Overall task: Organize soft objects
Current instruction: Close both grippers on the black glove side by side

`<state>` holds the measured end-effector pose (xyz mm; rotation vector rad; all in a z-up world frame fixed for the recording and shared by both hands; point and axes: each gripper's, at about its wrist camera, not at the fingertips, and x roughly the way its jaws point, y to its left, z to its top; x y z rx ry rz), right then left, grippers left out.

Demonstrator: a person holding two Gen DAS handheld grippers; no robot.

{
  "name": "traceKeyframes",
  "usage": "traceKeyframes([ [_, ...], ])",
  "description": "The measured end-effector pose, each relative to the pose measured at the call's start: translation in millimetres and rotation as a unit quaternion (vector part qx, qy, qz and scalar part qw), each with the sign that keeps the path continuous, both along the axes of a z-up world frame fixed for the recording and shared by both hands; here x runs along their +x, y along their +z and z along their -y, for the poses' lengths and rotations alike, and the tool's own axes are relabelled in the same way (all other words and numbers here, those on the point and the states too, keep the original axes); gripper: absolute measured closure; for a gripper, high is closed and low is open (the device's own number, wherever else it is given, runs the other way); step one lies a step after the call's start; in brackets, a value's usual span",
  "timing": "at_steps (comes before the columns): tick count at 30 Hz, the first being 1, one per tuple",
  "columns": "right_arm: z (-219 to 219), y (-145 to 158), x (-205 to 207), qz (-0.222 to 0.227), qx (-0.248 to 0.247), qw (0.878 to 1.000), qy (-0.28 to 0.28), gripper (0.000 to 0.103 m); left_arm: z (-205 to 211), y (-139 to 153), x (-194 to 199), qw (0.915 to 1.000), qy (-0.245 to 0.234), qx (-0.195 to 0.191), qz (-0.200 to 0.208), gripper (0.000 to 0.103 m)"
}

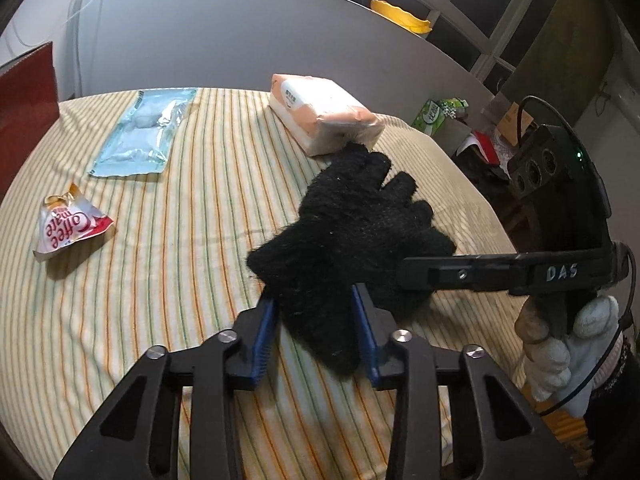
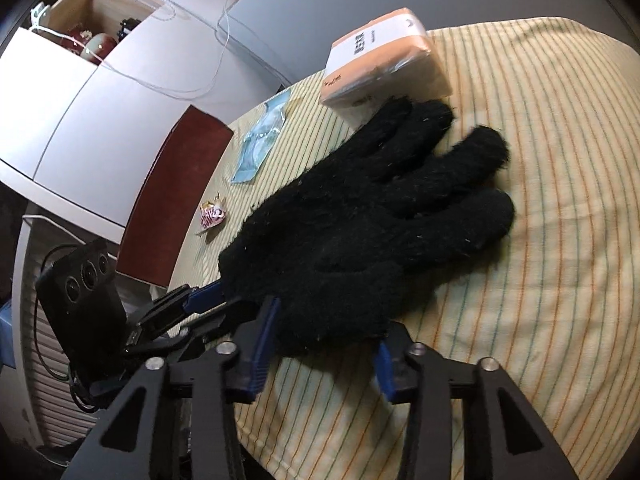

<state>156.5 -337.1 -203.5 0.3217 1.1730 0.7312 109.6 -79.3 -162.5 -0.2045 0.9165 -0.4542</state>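
Observation:
A fuzzy black knit glove (image 1: 348, 220) lies flat on the striped cloth, its fingertips pointing at a tissue pack. In the left wrist view my left gripper (image 1: 316, 320) has its blue pads pressed on either side of the glove's cuff end. The right wrist view shows the same glove (image 2: 360, 232) with my right gripper (image 2: 324, 344) shut on its cuff edge. My left gripper (image 2: 208, 300) holds the neighbouring corner at the left. From the left wrist view my right gripper's black finger (image 1: 440, 276) lies across the glove's right side, held by a hand in a white glove (image 1: 560, 344).
A peach and white tissue pack (image 1: 320, 112) lies just beyond the glove's fingertips. A pale blue plastic packet (image 1: 140, 132) and a torn Coffee mate sachet (image 1: 68, 224) lie to the left on the striped cloth (image 1: 180, 280). A red-brown chair back (image 2: 172, 192) stands at the table's edge.

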Motion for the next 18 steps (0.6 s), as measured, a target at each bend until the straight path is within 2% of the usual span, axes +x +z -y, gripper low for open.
traceKeyframes([
  [2, -6.3, 2.5, -1.9, 0.014, -0.017, 1.000, 0.001, 0.070, 3.8, 0.5, -0.2, 1.0000, -0.004, 0.006, 0.005, 0.077],
  [4, -7.9, 4.1, -3.1, 0.019, -0.024, 1.000, 0.004, 0.079, 4.8, 0.1, 0.8, 0.9999, -0.004, 0.008, 0.009, 0.080],
  [8, -14.0, 4.8, -6.3, 0.030, -0.037, 0.999, 0.007, 0.088, -2.4, -1.7, 5.1, 0.9999, 0.010, -0.012, 0.001, 0.089],
  [13, -14.3, 14.2, -16.1, 0.051, -0.037, 0.998, 0.003, 0.093, -4.7, 8.7, -3.4, 0.9996, 0.012, -0.009, 0.023, 0.091],
  [18, -20.3, 34.0, -35.2, 0.083, -0.041, 0.996, 0.015, 0.094, -11.1, 19.4, -11.7, 0.9988, 0.016, -0.026, 0.038, 0.092],
])
